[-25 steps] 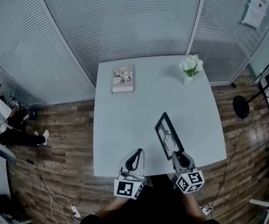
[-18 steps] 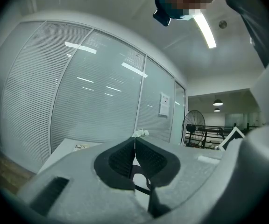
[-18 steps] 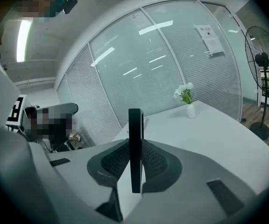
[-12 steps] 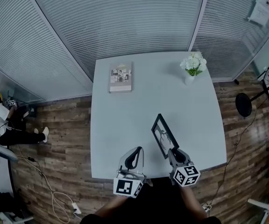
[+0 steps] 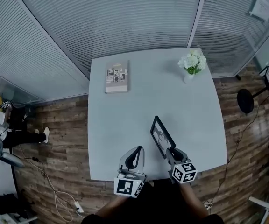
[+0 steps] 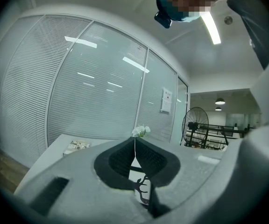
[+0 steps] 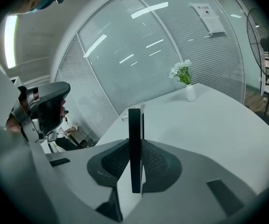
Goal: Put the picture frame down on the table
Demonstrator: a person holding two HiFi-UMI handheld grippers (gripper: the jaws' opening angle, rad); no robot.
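1. Grey pads of the left gripper (image 5: 136, 152) meet along a thin line with nothing between them. It hovers over the table's near edge, left of the other gripper.
2. Just to its right, the right gripper (image 5: 172, 152) has its fingers clamped on the picture frame (image 5: 161, 136). The frame's black edge stands upright between the pads in the right gripper view.
3. That frame stands on edge over the near right part of the pale table (image 5: 120, 125), its picture side turned towards the left gripper. Whether its lower edge touches the top I cannot tell.
4. Farther back, a book (image 5: 116, 76) lies flat near the far left corner.
5. A vase of white flowers (image 5: 191, 65) stands near the far right corner, in front of the blinds (image 5: 125, 17).
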